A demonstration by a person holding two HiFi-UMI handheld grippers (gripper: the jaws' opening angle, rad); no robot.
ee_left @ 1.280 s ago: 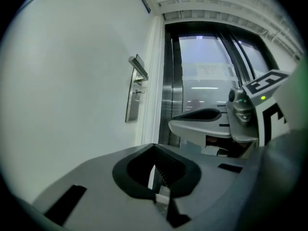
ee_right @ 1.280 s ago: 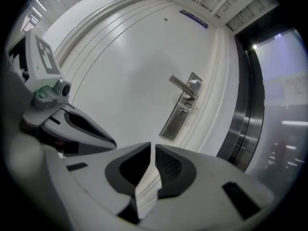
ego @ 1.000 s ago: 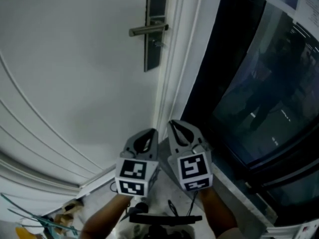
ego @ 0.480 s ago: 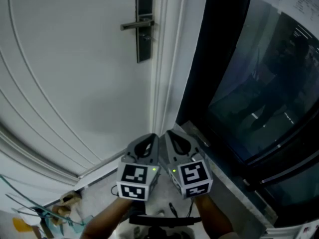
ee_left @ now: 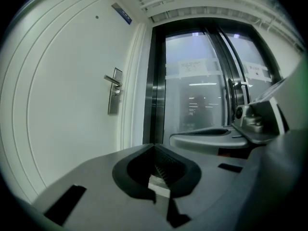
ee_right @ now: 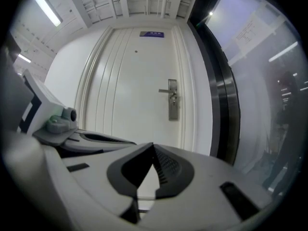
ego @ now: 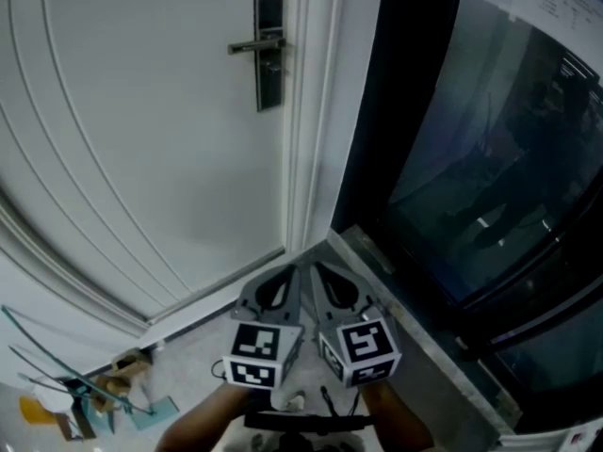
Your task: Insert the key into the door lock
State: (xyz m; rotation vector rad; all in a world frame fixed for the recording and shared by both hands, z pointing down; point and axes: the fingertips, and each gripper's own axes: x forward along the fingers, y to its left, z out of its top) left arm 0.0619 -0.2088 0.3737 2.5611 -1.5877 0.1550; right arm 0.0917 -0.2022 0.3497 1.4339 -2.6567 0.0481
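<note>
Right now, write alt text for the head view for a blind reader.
The grey left gripper and grey right gripper sit side by side low in frame, pointing toward a white panelled door. Its silver lever handle and dark lock plate are well beyond them; a dark glass panel stands to the right.

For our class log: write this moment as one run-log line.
left gripper: shut; right gripper: shut; door lock: untouched; key: not seen
</note>
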